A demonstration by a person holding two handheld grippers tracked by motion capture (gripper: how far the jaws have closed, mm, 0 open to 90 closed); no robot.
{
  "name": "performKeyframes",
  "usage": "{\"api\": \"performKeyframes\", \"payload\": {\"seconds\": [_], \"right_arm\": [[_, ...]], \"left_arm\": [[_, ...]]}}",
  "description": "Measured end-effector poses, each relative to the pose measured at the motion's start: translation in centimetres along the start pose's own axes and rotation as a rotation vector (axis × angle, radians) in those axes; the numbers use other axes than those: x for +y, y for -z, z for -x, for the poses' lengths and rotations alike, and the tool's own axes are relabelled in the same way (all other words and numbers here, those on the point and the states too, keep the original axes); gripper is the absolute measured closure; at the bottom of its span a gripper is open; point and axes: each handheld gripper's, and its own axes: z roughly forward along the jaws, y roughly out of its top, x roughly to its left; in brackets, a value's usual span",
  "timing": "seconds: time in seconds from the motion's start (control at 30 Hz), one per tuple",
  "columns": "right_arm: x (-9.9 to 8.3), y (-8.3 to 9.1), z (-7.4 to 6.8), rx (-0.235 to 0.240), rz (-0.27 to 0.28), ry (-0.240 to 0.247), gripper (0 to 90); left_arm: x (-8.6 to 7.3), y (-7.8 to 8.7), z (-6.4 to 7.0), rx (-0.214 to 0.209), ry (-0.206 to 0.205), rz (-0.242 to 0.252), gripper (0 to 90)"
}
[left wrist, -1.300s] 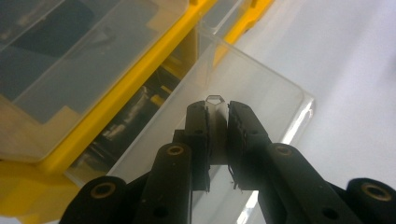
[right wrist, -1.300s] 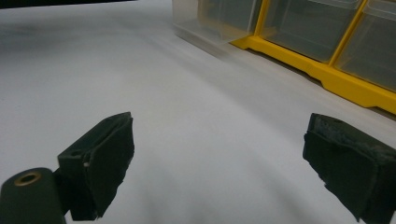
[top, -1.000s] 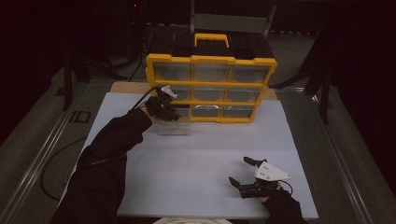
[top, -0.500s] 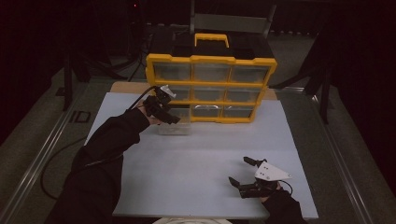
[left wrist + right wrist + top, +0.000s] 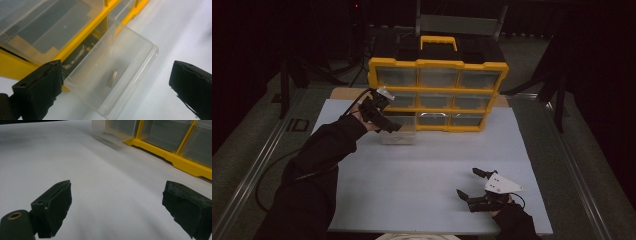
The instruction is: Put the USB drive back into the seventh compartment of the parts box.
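My left gripper (image 5: pixel 110 82) hangs jaws wide over the clear plastic drawer (image 5: pixel 112 75) pulled from the yellow organiser (image 5: pixel 438 95), probably to reach the small metal piece (image 5: pixel 111 78) inside; right gripper (image 5: pixel 477 186) idles wide

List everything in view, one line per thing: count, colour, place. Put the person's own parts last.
drawer cabinet: one, yellow frame with clear drawers and a yellow handle, at the table's far edge.
pulled-out drawer: one, clear, bottom left of the cabinet, slid out over the table.
small metal piece: one, grey, lying inside the pulled-out drawer.
table: one, white top, under it all.
left gripper: one, black, above the pulled-out drawer, jaws apart.
right gripper: one, black with a grey plate, near the table's front right, jaws apart, holding nothing.
sleeves: two, black, entering from the bottom.
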Motion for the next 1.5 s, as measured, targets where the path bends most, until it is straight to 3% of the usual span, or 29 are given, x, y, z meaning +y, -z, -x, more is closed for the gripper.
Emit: {"api": "performKeyframes", "payload": {"seconds": [0.17,0.33,0.77,0.97,1.17,1.4,1.5], "right_arm": [[0.0,0.0,0.0,-0.001,0.000,0.000,8.9],[0.0,0.0,0.0,-0.002,-0.001,0.000,8.9],[0.0,-0.1,0.0,-0.003,-0.001,-0.006,8.9],[0.0,0.0,0.0,-0.003,0.001,-0.003,8.9],[0.1,0.0,0.0,-0.002,0.003,-0.001,8.9],[0.1,0.0,0.0,-0.002,0.002,-0.003,8.9],[0.1,0.0,-0.1,-0.001,0.002,-0.002,8.9]], "left_arm": [[-0.7,0.2,0.2,-0.010,-0.017,-0.008,0.0],[-1.2,0.8,-0.1,-0.009,0.023,0.035,0.0],[-2.9,1.8,0.1,0.004,0.020,0.046,0.0],[-4.3,2.3,0.4,0.037,0.016,0.079,0.0],[-6.2,2.8,0.7,0.039,0.023,0.073,0.0],[-8.4,3.5,1.1,0.050,0.040,0.114,0.0],[-9.5,3.6,1.1,0.052,0.050,0.110,0.0]]}}
